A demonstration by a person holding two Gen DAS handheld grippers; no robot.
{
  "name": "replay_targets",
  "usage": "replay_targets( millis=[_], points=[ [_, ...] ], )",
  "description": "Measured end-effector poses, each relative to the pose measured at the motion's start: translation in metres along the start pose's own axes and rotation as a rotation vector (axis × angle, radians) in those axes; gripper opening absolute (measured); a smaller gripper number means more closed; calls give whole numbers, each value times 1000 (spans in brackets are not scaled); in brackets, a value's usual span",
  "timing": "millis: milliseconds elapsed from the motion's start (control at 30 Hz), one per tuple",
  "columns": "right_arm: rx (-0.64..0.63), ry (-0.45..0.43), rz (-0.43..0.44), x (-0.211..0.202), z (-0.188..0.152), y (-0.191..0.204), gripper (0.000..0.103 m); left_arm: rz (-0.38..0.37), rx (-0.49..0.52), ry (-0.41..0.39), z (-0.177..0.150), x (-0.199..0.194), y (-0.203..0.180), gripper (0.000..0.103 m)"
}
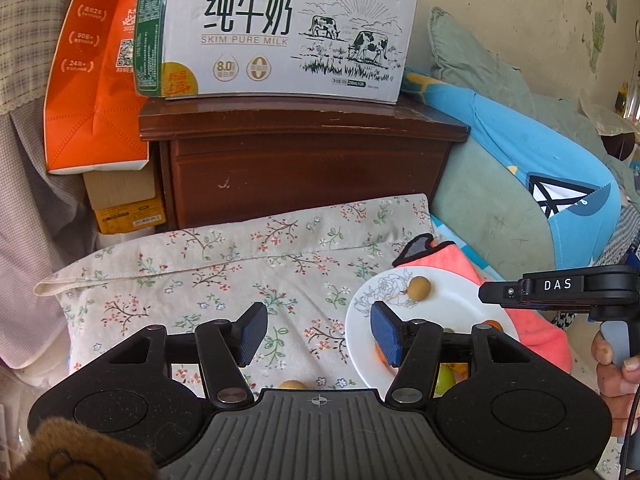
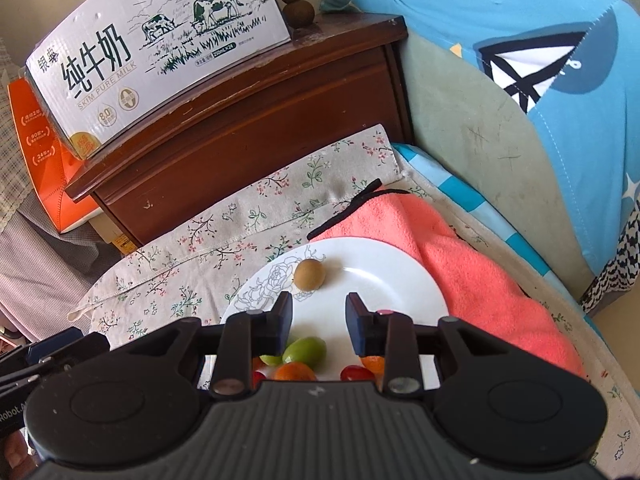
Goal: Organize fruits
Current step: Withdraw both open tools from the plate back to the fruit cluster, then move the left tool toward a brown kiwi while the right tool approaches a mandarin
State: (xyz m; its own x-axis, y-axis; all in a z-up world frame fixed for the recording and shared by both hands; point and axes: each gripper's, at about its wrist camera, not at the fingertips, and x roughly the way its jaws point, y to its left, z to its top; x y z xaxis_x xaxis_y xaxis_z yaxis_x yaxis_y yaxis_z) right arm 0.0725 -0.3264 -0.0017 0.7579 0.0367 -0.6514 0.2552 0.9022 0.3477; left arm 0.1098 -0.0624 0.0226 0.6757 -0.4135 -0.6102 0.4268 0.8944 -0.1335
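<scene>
A white plate [image 2: 380, 276] with a flower outline lies on a floral cloth [image 1: 240, 264]. On its far side sits a round brown fruit [image 2: 309, 275], also in the left wrist view [image 1: 419, 289]. Nearer are a green fruit [image 2: 305, 350], an orange one [image 2: 295, 372] and a red one [image 2: 356, 373]. My right gripper [image 2: 320, 322] hovers over the plate, jaws apart with nothing between them, the brown fruit just ahead. My left gripper [image 1: 319, 334] is open over the cloth left of the plate, empty. A tan fruit [image 1: 292, 385] lies on the cloth under it.
A pink towel [image 2: 460, 264] lies under the plate's right side. Behind stands a dark wooden nightstand [image 1: 304, 160] carrying a milk carton box [image 1: 280, 32], with an orange bag [image 1: 96, 80] to its left. Blue and green bedding [image 2: 520, 80] rises on the right. A hand [image 1: 612, 364] holds the black housing marked DAS [image 1: 560, 286].
</scene>
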Motion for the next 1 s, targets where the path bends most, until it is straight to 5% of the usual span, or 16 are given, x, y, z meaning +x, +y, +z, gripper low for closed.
replay_targets(
  millis=[667, 1000],
  points=[
    [-120, 118, 44, 9, -29, 23, 34, 48, -50, 90, -33, -13, 41, 57],
    [-243, 63, 42, -2, -41, 55, 35, 73, -74, 111, -41, -10, 53, 57]
  ],
)
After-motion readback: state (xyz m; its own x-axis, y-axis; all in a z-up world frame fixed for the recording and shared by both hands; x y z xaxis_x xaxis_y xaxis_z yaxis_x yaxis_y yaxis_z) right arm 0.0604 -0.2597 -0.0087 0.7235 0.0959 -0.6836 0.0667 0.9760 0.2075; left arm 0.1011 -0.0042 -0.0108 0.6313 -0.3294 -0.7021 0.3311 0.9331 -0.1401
